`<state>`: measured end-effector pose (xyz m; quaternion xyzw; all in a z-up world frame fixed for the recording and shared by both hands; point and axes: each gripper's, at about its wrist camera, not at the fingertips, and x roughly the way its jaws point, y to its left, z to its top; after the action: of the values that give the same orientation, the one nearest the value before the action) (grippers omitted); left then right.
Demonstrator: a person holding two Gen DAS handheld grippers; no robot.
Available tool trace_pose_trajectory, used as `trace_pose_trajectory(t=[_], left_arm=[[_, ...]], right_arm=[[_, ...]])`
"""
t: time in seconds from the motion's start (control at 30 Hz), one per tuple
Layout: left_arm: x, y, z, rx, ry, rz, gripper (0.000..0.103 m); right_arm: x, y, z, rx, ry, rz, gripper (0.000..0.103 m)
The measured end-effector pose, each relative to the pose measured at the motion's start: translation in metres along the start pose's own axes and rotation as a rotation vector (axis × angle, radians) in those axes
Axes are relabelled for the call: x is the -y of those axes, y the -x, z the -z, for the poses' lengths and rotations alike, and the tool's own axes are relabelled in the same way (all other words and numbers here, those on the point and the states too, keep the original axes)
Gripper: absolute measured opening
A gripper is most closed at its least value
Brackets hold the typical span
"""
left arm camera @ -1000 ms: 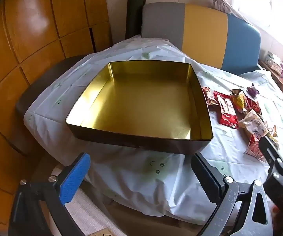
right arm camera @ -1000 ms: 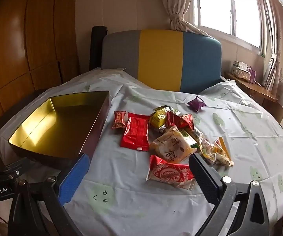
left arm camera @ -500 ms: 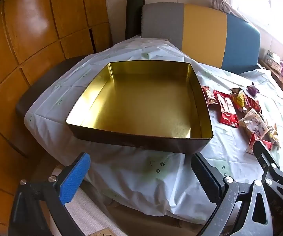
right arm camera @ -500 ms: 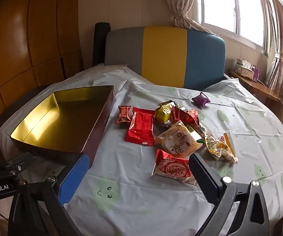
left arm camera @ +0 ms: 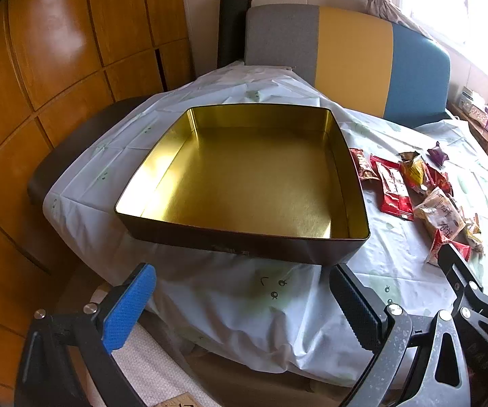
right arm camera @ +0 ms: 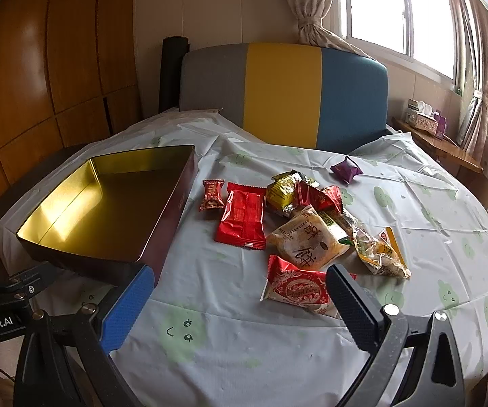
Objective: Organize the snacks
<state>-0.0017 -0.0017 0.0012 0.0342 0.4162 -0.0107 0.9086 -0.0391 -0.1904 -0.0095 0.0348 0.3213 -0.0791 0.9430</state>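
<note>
An empty gold-lined tin (left arm camera: 244, 176) (right arm camera: 104, 203) sits on the left part of the table. To its right lies a pile of wrapped snacks (right arm camera: 305, 224) (left arm camera: 423, 190): a long red pack (right arm camera: 244, 217), a small red candy (right arm camera: 212, 194), a beige pastry pack (right arm camera: 306, 242), a red-and-white pack (right arm camera: 298, 288) and a purple one (right arm camera: 345, 169) farther back. My left gripper (left arm camera: 240, 308) is open below the tin's near wall, holding nothing. My right gripper (right arm camera: 237, 308) is open over the tablecloth, just short of the red-and-white pack.
A white tablecloth (right arm camera: 244, 332) with green prints covers the round table. A grey, yellow and blue chair back (right arm camera: 284, 95) stands behind it. Wooden panelling (left arm camera: 57, 68) lines the left side. A side shelf with a tissue box (right arm camera: 423, 120) is at the right.
My right gripper has moved forward towards the snack pile, which now sits closer and larger. The left gripper has hardly moved. Both stay open.
</note>
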Motion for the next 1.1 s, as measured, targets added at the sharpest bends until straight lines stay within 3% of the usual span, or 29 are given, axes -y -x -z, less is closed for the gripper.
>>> trace_pose_trajectory(t=[1.1], left_arm=[[0.0023,-0.0008,0.0006,0.003,-0.009,-0.005,0.103]], right_arm=[[0.0063,-0.0022,-0.0001,-0.011,-0.019,0.011,0.103]])
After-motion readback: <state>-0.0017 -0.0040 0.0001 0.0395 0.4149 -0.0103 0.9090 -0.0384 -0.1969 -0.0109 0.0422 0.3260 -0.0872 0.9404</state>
